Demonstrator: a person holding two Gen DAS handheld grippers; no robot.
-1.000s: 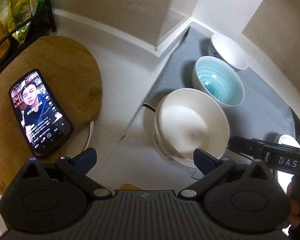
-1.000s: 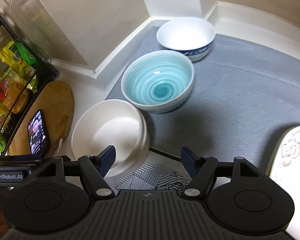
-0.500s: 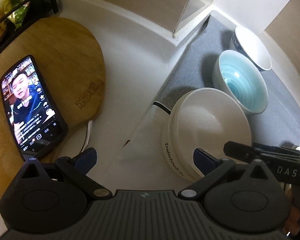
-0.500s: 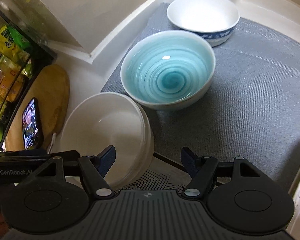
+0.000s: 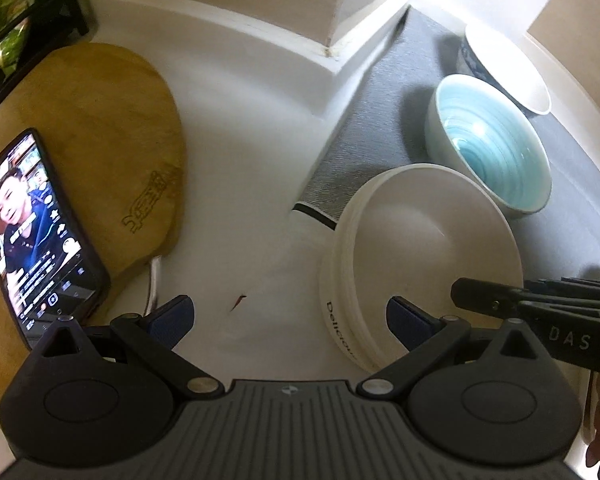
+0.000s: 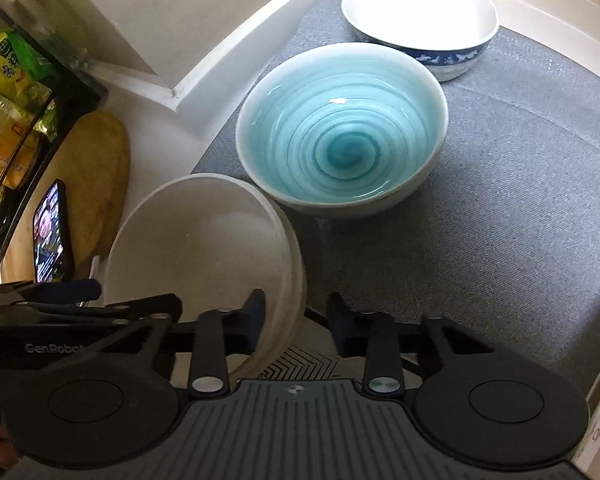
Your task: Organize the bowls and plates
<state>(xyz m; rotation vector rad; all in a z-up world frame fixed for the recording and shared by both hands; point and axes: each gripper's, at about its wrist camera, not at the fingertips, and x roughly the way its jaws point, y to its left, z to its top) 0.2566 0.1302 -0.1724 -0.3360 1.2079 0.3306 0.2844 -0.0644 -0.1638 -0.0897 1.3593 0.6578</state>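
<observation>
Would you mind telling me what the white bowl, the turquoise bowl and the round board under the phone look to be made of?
White bowl: matte, ridged rim band, printed lettering on its side; probably plastic or melamine, possibly unglazed-looking ceramic.
Turquoise bowl: glazed ceramic, judging by its glossy highlight and swirled glaze.
Round board: wood or bamboo, with brown grain and a burned-in mark.

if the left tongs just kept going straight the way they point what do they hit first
Probably the white countertop: the left tongs stand open over bare surface. Their right finger sits just at the cream bowl's near wall, so it could clip that rim first; depth is hard to judge.
</observation>
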